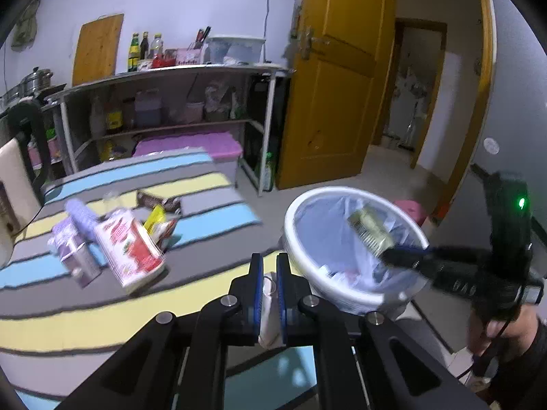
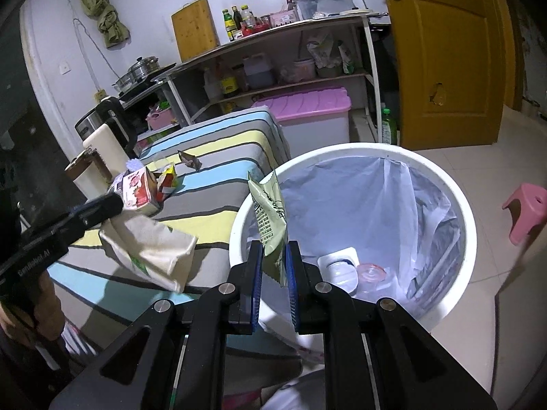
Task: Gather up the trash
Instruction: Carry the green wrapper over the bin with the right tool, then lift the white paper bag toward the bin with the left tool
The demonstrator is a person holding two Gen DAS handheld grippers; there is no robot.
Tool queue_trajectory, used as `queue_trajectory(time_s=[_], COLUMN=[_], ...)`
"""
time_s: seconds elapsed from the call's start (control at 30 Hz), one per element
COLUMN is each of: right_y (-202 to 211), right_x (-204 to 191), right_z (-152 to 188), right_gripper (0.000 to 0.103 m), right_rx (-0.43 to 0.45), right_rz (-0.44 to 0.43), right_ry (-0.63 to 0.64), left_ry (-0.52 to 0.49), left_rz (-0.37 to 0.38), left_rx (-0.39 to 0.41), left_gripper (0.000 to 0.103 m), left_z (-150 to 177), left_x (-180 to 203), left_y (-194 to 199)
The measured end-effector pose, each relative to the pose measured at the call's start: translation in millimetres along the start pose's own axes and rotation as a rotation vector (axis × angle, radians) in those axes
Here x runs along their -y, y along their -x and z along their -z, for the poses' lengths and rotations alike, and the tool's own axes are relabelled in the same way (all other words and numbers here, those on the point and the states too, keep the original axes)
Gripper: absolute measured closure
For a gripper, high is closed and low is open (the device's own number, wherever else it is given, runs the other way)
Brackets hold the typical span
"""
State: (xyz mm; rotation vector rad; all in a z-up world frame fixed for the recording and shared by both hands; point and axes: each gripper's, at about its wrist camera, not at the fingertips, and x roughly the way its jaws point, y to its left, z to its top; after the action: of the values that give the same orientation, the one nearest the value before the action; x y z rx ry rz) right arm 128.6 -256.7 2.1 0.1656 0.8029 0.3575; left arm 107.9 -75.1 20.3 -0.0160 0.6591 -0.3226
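Note:
A white bin (image 2: 458, 212) with a pale liner stands beside the striped table (image 1: 102, 311); it also shows in the left wrist view (image 1: 297, 218). My right gripper (image 2: 273, 256) is shut on a green snack wrapper (image 2: 270, 215) and holds it over the bin's near rim; the wrapper shows over the bin in the left wrist view (image 1: 371, 230). My left gripper (image 1: 270, 263) is shut on a crumpled cream paper carton (image 2: 154, 249), held above the table edge. Trash lies on the table: a red and white carton (image 1: 131, 247), a purple carton (image 1: 73, 253) and small wrappers (image 1: 159, 220).
A plastic cup and lid (image 2: 342, 270) lie in the bin. A shelf unit (image 1: 171, 102) with bottles and a pink-lidded box (image 2: 307, 106) stand behind the table. A kettle (image 2: 102, 126), a yellow door (image 1: 335, 78) and a pink stool (image 2: 528, 212) are nearby.

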Motion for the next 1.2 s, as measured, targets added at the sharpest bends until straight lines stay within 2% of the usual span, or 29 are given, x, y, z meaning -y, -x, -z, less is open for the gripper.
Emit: queue_trajectory(time_s=[0.07,0.23,0.33,0.47,0.5,0.67,0.8,0.97,1.07,1.17,1.2], right_y=[-0.2,-2.2,-2.8,-4.2,-4.5,-5.2,-6.2,-6.0,-5.9,-5.9,-6.1], right_x=[-1.4,-5.8,-8.2,-9.6,-10.8,-11.4,-13.5,-14.3,-14.1,-12.9,-12.6], right_z=[0.4,0.6,0.8,1.1,1.3,2.3,3.1,3.4,3.5,4.7,4.9], right_gripper=[0.089,0.089,0.089,0.089,0.089,0.089,0.089,0.089,0.089,0.089,0.089], right_rx=[-0.003,-0.01,-0.012,-0.019,-0.021,-0.027,-0.033,-0.029,-0.03,-0.033,-0.033], right_rz=[-0.003,-0.011,-0.016,-0.019,-0.019,-0.02,-0.02,-0.019,-0.019,-0.017,-0.017], right_ry=[0.003,0.009,0.015,0.021,0.023,0.029,0.031,0.03,0.029,0.027,0.026], left_ry=[0.001,0.042,0.031,0.033,0.036,0.046,-0.017,-0.014,0.001,0.005,0.006], left_rz=[-0.006,0.035,0.048,0.068,0.074,0.09,0.086,0.064,0.083,0.092,0.087], left_rx=[-0.022,-0.103,-0.116,-0.119,-0.12,-0.128,-0.122,-0.176,-0.191,-0.199,-0.193], left_gripper=[0.095,0.095,0.084,0.056,0.054,0.054,0.054,0.054,0.054,0.075,0.076], left_z=[5.3,23.6,34.3,38.1,38.4,40.6,38.7,39.7,41.9,44.7,45.0], left_x=[-8.3,-24.7,-26.6,-32.3,-33.9,-31.1,-22.4,-31.3,-31.6,-27.3,-26.4], left_y=[1.6,0.6,2.2,5.5,5.2,5.1,-0.8,-24.7,-32.0,-36.6,-36.2])
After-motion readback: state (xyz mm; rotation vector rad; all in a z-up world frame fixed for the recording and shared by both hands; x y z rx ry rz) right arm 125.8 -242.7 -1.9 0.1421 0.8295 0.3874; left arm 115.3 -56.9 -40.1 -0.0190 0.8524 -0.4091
